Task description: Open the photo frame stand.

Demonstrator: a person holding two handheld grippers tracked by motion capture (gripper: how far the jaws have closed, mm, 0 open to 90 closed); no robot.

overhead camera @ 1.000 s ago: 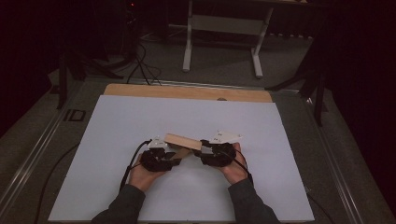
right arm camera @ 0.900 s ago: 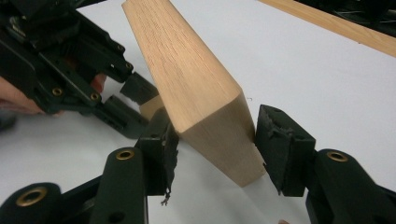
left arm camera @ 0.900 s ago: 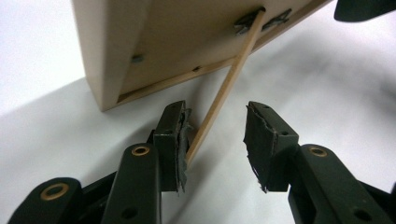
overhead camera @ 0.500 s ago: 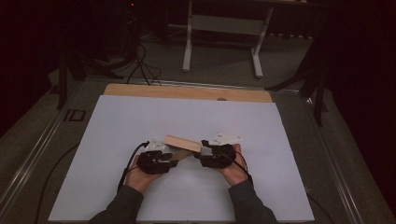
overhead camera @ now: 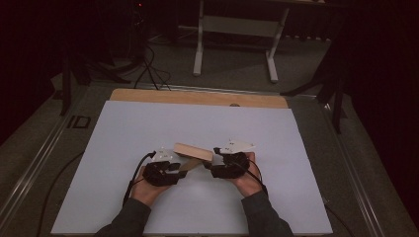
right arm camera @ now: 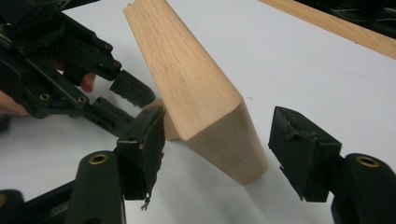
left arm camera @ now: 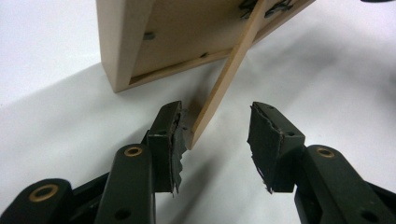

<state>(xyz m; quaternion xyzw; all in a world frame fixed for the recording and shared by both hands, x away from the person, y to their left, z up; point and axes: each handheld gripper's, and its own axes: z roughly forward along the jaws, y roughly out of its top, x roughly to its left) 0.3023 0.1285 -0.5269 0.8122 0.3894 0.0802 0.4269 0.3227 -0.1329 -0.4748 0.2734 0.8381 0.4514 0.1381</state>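
Now | wooden frame (overhead camera: 193,152) between left gripper (overhead camera: 174,169), right gripper (overhead camera: 217,165) | jaws parted, opening

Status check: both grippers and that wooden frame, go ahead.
Left gripper open, jaws just widened, stand leg between them. Right gripper open, just released wooden frame. Frame propped on white mat. Nothing blocking.

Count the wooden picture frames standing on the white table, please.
1. The light wooden picture frame stands propped on its thin wooden back strut, between the left gripper and right gripper.
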